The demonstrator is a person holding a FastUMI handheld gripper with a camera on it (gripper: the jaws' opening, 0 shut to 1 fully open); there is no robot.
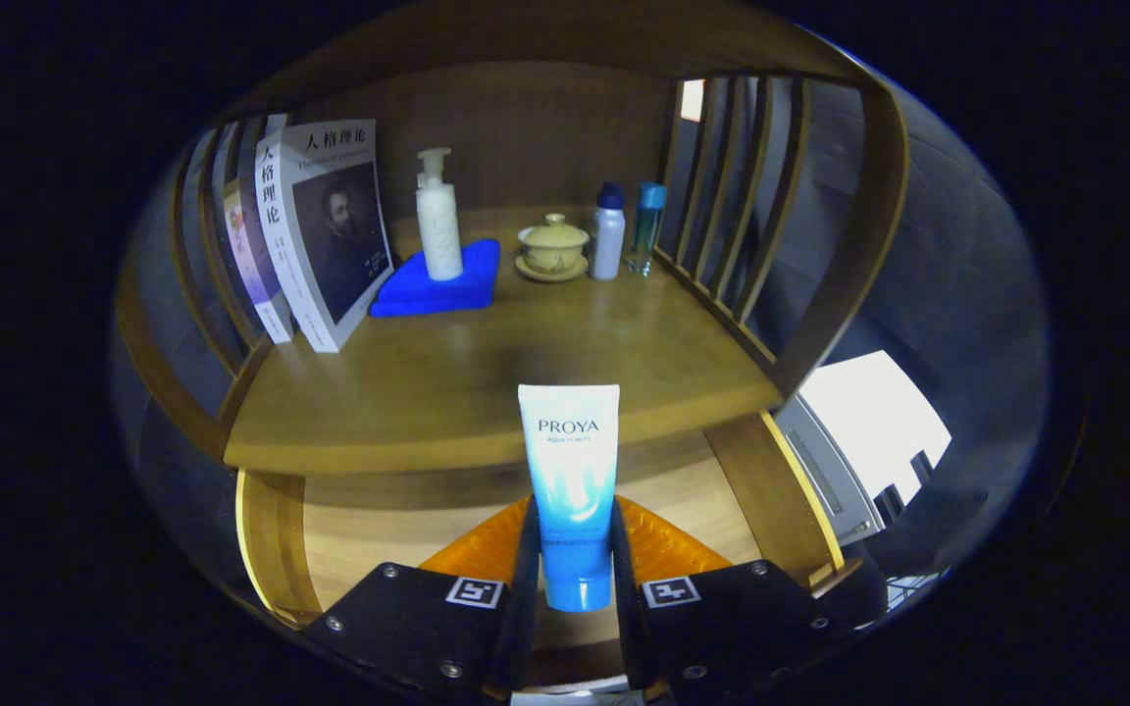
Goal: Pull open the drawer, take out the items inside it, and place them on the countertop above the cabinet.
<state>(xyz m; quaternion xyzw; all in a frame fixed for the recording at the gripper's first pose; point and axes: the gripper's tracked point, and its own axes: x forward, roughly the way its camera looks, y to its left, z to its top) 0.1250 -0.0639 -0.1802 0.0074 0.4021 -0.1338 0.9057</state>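
Gripper [575, 559] clamped on a blue-and-white tube [570, 490], both fingers [524, 559] pressing its lower body, cap end down between them, flat crimped end up. Tube held upright above the open drawer [379, 539], its top overlapping the front edge of the countertop [487, 382]. Drawer floor bare wood where visible on either side of the fingers. Well beyond on the countertop: books [325, 230] leaning at the left against the slatted side, a white pump bottle [438, 230] standing on a folded blue cloth [442, 279], a lidded cup on a saucer [552, 247] beside it, then a white bottle with a blue cap [608, 231] and a clear bottle with a teal cap [645, 227] near the right slats.
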